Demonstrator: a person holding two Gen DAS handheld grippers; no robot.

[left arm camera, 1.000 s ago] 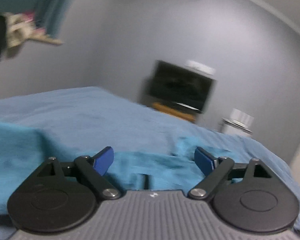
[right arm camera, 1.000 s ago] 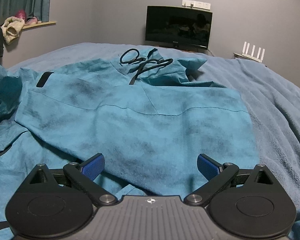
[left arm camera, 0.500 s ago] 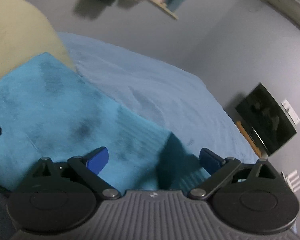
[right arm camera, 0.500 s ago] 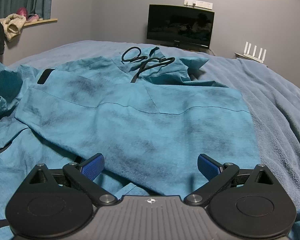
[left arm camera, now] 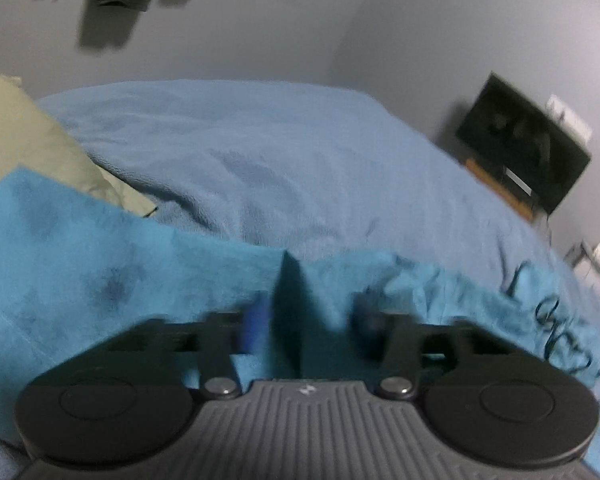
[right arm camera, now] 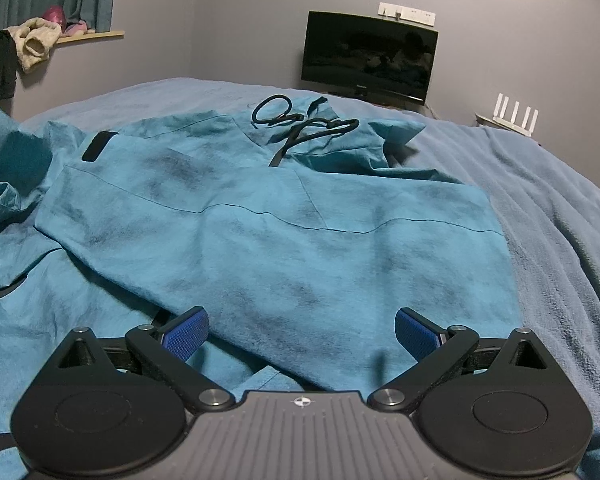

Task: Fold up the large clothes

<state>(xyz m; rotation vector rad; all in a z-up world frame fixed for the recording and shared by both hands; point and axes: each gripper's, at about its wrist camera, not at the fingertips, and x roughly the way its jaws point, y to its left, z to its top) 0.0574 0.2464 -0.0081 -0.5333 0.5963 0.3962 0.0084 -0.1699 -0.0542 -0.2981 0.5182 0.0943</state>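
The teal garment (right arm camera: 260, 240) lay spread over the blue bed (right arm camera: 560, 220), filling the centre and left of the right wrist view, with its black drawstring (right arm camera: 300, 124) coiled near the top edge, toward the monitor (right arm camera: 370, 62) in the upper middle of that frame. In the left wrist view a raised dark fold of the same garment (left arm camera: 290, 312) stood at lower centre, between the jaws of the left gripper (left arm camera: 304, 316).

The risk, as I judged it, was a thin catch: those jaws were closing on a narrow ridge of soft cloth, and if they took only one layer or the very edge, the fabric could slip free when lifted, or drag the flat panel out of line and wrinkle it. The frame was blurred, so whether the pads already pressed the fold could not be told.

The right gripper (right arm camera: 300, 334) hovered low over the near hem, jaws spread wide and holding nothing.
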